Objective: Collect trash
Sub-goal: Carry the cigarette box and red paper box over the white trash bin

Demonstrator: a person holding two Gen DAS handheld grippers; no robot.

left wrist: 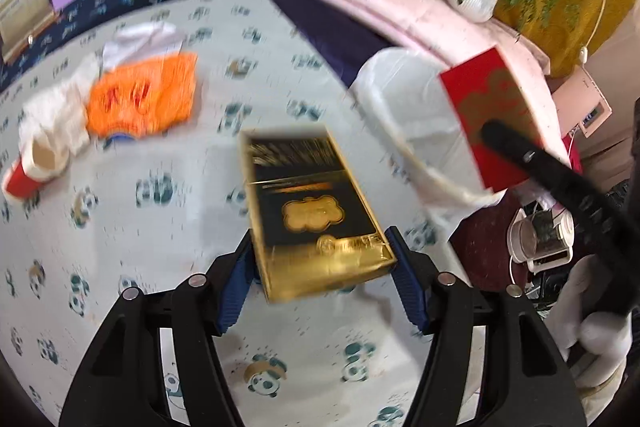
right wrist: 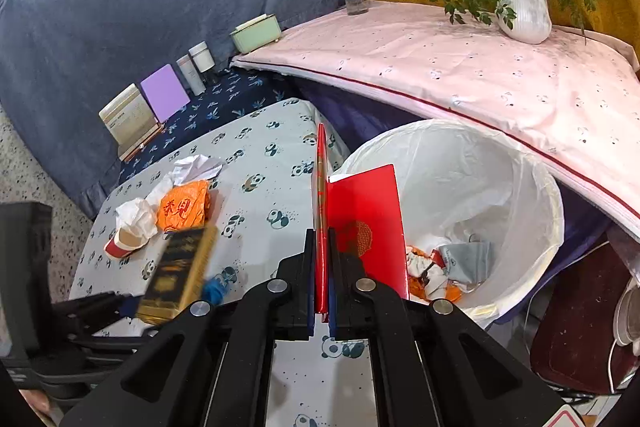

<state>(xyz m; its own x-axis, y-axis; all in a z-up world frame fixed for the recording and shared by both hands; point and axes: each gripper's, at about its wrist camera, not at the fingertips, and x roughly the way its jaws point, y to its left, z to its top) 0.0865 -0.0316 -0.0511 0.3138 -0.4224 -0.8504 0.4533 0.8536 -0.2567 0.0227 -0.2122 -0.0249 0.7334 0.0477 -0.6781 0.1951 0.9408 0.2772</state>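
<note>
- Left hand-held gripper [left wrist: 322, 259] gripped a black-and-gold box [left wrist: 312, 211] between its blue pads, jaws part-open to the box's width; the box was held clear above the panda-print surface [left wrist: 168, 307].
- Right hand-held gripper [right wrist: 321, 267] was closed on a folded red card [right wrist: 368, 223], held edge-on at the near rim of the white-lined bin [right wrist: 520, 187], just beside the surface.
- Crumpled scraps already lay in the bin's bottom.
- On the surface remained an orange wrapper [left wrist: 144, 99], white crumpled tissue [left wrist: 56, 119] and a tipped red paper cup [left wrist: 32, 171], bunched together at its far-left end.
</note>
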